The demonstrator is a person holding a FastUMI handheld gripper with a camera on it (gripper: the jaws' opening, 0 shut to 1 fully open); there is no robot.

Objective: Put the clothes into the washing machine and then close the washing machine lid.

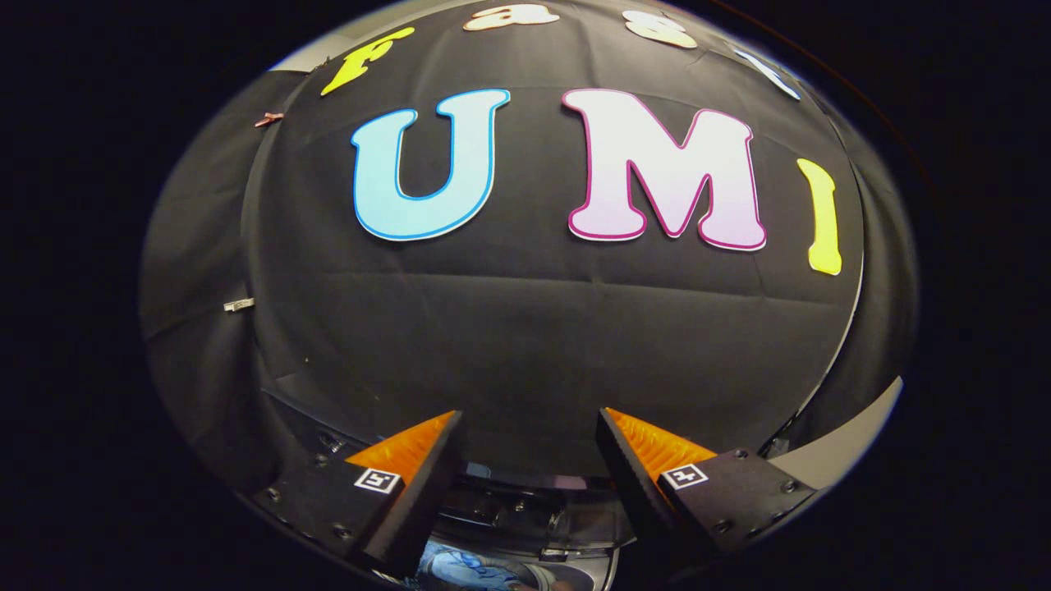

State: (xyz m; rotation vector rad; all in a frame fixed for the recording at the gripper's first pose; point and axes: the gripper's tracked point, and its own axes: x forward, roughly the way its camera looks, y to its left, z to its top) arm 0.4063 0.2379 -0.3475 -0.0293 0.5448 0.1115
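My fingers (pixel 530 427) stand well apart with nothing between them, and they aim at the black cloth wall (pixel 525 328) of the booth, not at any work. Below and between the fingers I make out the washing machine (pixel 525 513): a dark rim with some fittings, and lower down a glimpse into its drum, where something pale blue lies, which I take to be the clothes (pixel 460 566). I cannot tell how much of the garment is inside or whether any hangs over the rim, since so little of the opening is in sight. A pale grey curved panel (pixel 846 435) sits off beyond my right finger; it may be the raised lid, but I cannot be sure.

My judgement is that the loading step is about done and the lid step is in hand. The next move calls for tipping the fingers down to bring the lid into sight, then hooking or pressing its edge and swinging it down over the opening.
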